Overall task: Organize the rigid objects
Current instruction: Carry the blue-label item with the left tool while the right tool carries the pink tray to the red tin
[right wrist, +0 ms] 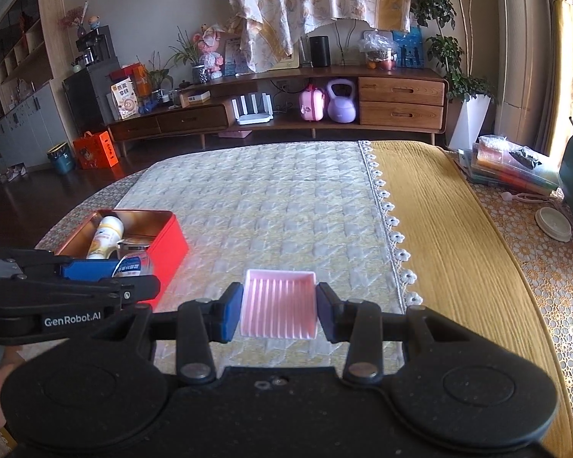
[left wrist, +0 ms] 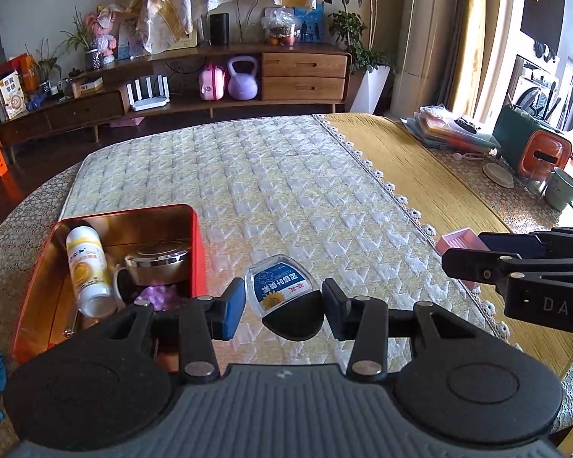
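My left gripper (left wrist: 282,307) is shut on a clear bottle (left wrist: 279,288) with a blue sunflower label and a black cap, held above the quilted mat just right of the red tin box (left wrist: 38,286). The box holds a white-and-yellow bottle (left wrist: 86,263), a steel mug (left wrist: 158,263) and something purple (left wrist: 158,297). My right gripper (right wrist: 279,311) is shut on a pink ridged tray (right wrist: 279,301) above the mat. The red box (right wrist: 168,252) and the left gripper (right wrist: 107,278) with its bottle (right wrist: 131,265) show at the left of the right wrist view. The pink tray (left wrist: 460,240) shows at the right in the left wrist view.
A quilted mat (left wrist: 267,191) and a yellow cloth (left wrist: 420,175) cover the table. At the right edge lie stacked packets (left wrist: 450,129), a lid (left wrist: 497,174), a green mug (left wrist: 561,189) and an orange-and-green appliance (left wrist: 534,149). A wooden TV cabinet (left wrist: 210,76) stands beyond the table.
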Demonstrator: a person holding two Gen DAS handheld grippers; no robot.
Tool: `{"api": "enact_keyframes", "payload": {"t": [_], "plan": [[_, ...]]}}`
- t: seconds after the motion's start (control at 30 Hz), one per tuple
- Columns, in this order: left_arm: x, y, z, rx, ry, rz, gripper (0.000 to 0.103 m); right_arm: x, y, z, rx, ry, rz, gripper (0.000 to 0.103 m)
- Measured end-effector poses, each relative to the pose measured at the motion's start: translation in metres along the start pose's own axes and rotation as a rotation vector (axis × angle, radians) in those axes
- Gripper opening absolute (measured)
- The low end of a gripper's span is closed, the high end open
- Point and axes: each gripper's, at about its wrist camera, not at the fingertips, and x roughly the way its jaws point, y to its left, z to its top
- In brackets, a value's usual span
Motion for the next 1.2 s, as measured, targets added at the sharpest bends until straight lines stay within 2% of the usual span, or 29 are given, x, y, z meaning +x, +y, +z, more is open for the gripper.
{"api": "enact_keyframes", "payload": {"t": [0.3, 0.63, 0.9, 1.2], "plan": [[-0.033, 0.042, -0.018, -0.06, -0.017, 0.007, 0.043, -0.01, 0.049, -0.003, -0.053, -0.002, 0.041, 0.041], [-0.052, 0.099, -0.034, -0.12, -0.034, 0.05, 0.043, 0.004, 0.101, 0.002, -0.119, -0.003, 0.084, 0.041], [-0.049, 0.147, -0.04, -0.175, -0.031, 0.103, 0.043, 0.03, 0.134, 0.006, -0.149, 0.026, 0.116, 0.041], [-0.022, 0.189, -0.04, -0.203, -0.011, 0.154, 0.043, 0.064, 0.167, 0.002, -0.191, 0.062, 0.13, 0.041]]}}
